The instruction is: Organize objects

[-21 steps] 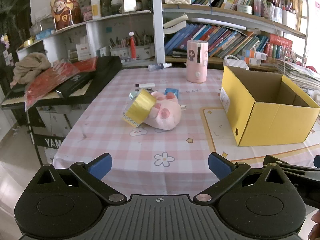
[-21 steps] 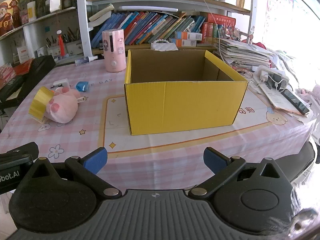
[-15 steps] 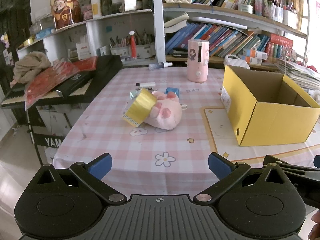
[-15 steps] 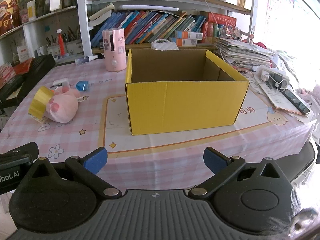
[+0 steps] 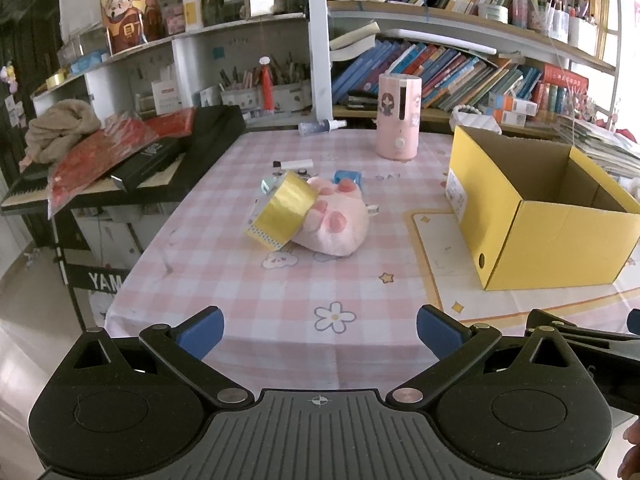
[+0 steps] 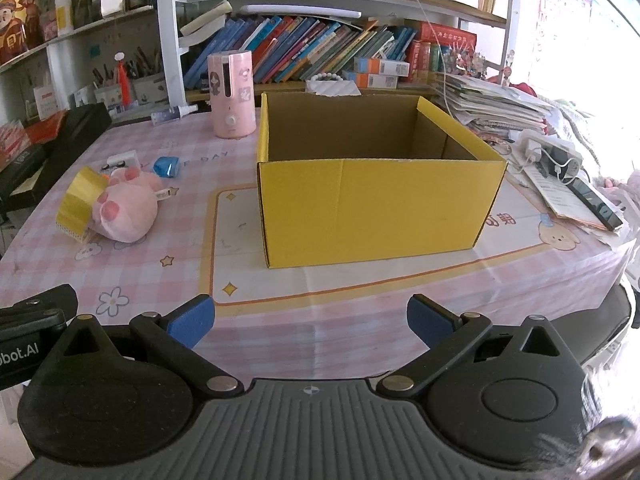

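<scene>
A pink plush pig (image 5: 336, 220) (image 6: 124, 208) lies on the pink checked tablecloth with a roll of yellow tape (image 5: 286, 210) (image 6: 78, 204) leaning on its left side. Behind them lie a small blue object (image 5: 347, 178) (image 6: 166, 166) and a small white item (image 5: 294, 164) (image 6: 120, 159). An open yellow cardboard box (image 5: 552, 236) (image 6: 376, 208) stands to the right, empty as far as I see. My left gripper (image 5: 320, 330) hovers open over the table's near edge, well short of the pig. My right gripper (image 6: 310, 318) is open too, in front of the box.
A pink cylindrical device (image 5: 398, 116) (image 6: 232, 94) and a small spray bottle (image 5: 322, 126) stand at the table's back. A black keyboard with red packets (image 5: 132, 156) lies to the left. Bookshelves fill the back; papers and a phone (image 6: 592, 200) lie right of the box.
</scene>
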A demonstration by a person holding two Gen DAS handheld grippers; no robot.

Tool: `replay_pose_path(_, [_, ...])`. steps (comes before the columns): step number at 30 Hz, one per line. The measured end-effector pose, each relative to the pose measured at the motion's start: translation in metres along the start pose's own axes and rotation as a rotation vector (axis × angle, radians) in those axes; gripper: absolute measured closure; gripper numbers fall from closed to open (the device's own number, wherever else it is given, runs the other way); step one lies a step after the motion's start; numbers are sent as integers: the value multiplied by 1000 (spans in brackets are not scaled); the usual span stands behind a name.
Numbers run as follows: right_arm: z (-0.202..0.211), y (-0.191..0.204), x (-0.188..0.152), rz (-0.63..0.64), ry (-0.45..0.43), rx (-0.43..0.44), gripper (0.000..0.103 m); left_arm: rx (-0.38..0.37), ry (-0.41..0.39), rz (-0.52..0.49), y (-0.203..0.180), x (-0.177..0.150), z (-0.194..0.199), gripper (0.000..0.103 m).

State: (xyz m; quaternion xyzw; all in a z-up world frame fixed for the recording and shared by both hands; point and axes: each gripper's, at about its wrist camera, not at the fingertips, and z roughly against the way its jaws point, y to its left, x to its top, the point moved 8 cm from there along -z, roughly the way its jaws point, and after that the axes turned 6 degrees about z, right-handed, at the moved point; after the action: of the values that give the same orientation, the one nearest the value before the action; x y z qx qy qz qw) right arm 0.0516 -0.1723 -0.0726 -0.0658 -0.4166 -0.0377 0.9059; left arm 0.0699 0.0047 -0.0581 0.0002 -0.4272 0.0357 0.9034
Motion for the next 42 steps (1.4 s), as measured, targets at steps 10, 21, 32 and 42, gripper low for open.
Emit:
replay_pose_path(10, [1, 1, 1, 0, 3, 2, 0, 0, 0, 0, 0, 0, 0, 0])
replay_pose_path(21, [1, 2, 1, 1, 2, 2, 0, -4, 0, -2, 3, 1, -2, 0])
replay_pose_path(32, [2, 3, 2, 1, 3, 2, 0, -4, 0, 0, 4, 1, -2, 0])
replay_pose_path(42, [2, 9, 3, 8, 0, 9, 0, -14, -4, 18, 16, 4, 3, 0])
